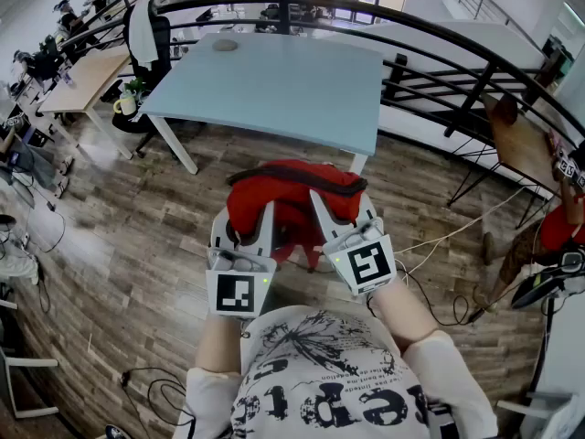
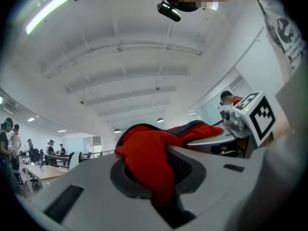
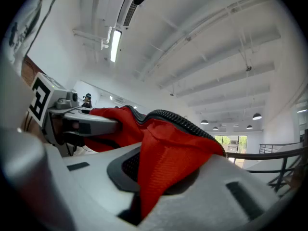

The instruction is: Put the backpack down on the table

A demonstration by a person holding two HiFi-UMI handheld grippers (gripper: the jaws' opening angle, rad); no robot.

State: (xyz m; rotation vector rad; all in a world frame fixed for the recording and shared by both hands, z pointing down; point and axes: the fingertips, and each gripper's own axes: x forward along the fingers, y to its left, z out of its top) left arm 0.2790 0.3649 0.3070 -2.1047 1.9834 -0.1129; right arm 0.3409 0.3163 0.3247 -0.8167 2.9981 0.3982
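A red backpack (image 1: 288, 199) with a black zip edge hangs in the air in front of the person, short of the pale blue table (image 1: 274, 85). My left gripper (image 1: 249, 216) is shut on the backpack's left side; red cloth (image 2: 149, 165) is pinched between its jaws. My right gripper (image 1: 331, 210) is shut on the right side, with a fold of red cloth (image 3: 166, 162) clamped in its jaws. Both grippers point roughly level, side by side. The table's near edge lies just beyond the backpack.
A round grey object (image 1: 225, 45) lies on the table's far left corner. A black curved railing (image 1: 439, 39) runs behind the table. Office chairs (image 1: 151, 35) and wooden desks (image 1: 78, 80) stand at the far left. Cables (image 1: 439, 282) trail on the wooden floor at right.
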